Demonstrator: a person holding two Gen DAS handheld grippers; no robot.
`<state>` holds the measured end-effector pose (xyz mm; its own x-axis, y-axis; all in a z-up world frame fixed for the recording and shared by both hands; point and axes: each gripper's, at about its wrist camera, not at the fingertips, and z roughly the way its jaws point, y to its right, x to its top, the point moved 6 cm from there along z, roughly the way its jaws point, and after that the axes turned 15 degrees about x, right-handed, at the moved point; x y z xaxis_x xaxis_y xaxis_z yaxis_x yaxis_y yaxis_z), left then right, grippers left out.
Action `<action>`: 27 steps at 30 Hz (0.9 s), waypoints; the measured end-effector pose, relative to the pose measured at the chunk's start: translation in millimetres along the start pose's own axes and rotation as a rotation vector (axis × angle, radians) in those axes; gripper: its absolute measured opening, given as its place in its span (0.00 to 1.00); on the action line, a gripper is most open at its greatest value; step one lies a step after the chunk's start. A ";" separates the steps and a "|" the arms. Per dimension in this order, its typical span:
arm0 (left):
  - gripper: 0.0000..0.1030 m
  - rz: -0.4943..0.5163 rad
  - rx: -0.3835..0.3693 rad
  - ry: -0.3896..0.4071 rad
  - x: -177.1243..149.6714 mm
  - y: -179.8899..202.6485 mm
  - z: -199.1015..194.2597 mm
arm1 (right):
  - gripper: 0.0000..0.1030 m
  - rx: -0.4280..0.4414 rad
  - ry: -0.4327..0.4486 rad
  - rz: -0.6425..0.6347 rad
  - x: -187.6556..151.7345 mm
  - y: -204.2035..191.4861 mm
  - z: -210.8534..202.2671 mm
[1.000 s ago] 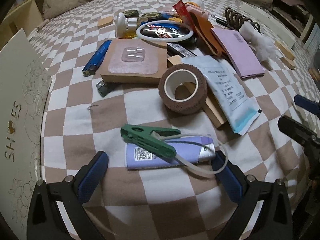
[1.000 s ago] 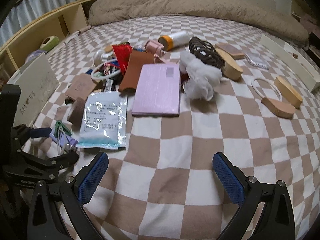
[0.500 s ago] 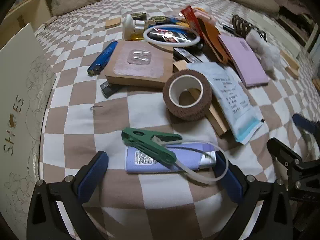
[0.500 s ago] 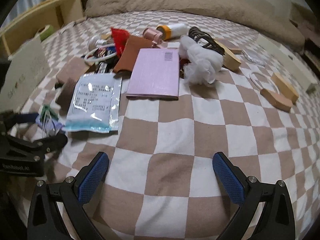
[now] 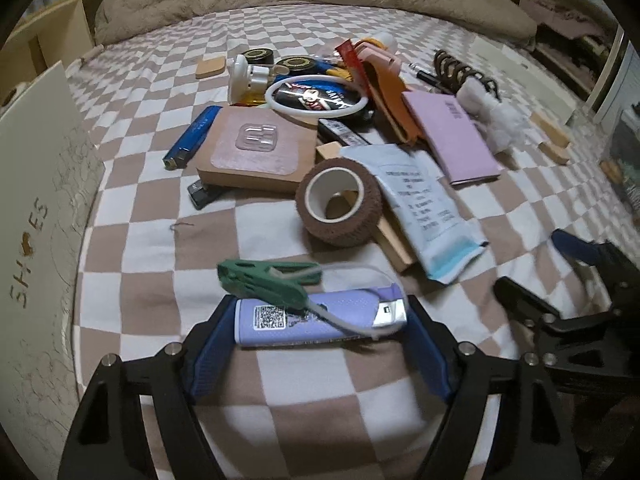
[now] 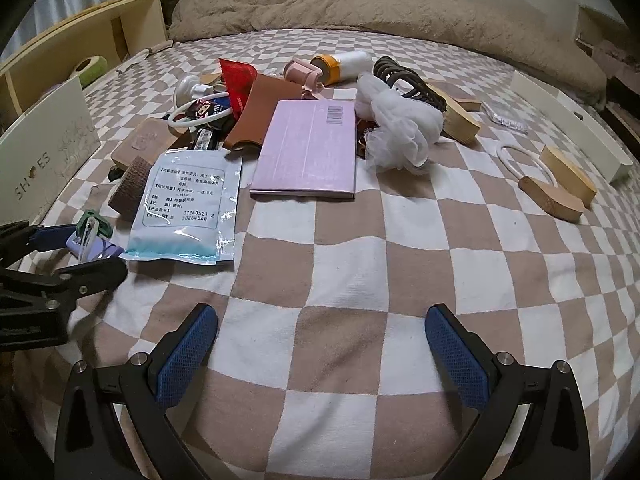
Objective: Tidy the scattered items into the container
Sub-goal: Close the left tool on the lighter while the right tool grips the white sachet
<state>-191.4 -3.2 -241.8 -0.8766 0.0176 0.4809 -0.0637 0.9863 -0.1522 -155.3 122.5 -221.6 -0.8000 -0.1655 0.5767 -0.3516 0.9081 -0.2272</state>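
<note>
Now, at the far left, the white shoe box [image 5: 36, 208] is seen standing on the checked bed [image 5: 320, 408], and it is judged to be the container. Just right of it, the left tool [image 5: 320, 332] is set low on the bed with its two blue pads around the purple power bank [image 5: 320, 316]. One pad is at each short end, so the power bank is closed on along its length, or very nearly. The long side of the power bank runs left to right, across the tool. Its silver end points right and its code sticker is at the left. A green clip [image 5: 264, 280] and a white cord loop [image 5: 360, 292] are laid on top of it. Since the box is to the left, a lift and a carry to the left is what is called for next. The clip may slide off. Further right, the right tool [image 6: 320, 344] is held wide with nothing in it, over bare bed, well apart from the pile.
</note>
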 end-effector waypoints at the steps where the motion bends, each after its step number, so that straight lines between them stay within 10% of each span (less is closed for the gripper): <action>1: 0.78 -0.007 -0.022 0.000 -0.6 0.2 -3.0 | 1.00 -0.002 0.000 0.000 -0.2 0.2 -0.1; 11: 0.78 -0.112 -0.093 0.102 0.0 -9.2 -38.9 | 1.00 -0.006 0.022 0.037 -0.1 -3.2 -2.6; 27: 0.78 -0.261 -0.087 0.166 11.0 -50.2 -46.6 | 1.00 0.265 0.026 0.188 49.4 -47.4 30.0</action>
<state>-175.6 -44.9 -188.6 -0.7461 -0.2181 0.6291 -0.2289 0.9713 0.0653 -192.8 59.7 -205.8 -0.8516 0.0090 0.5240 -0.3154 0.7897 -0.5261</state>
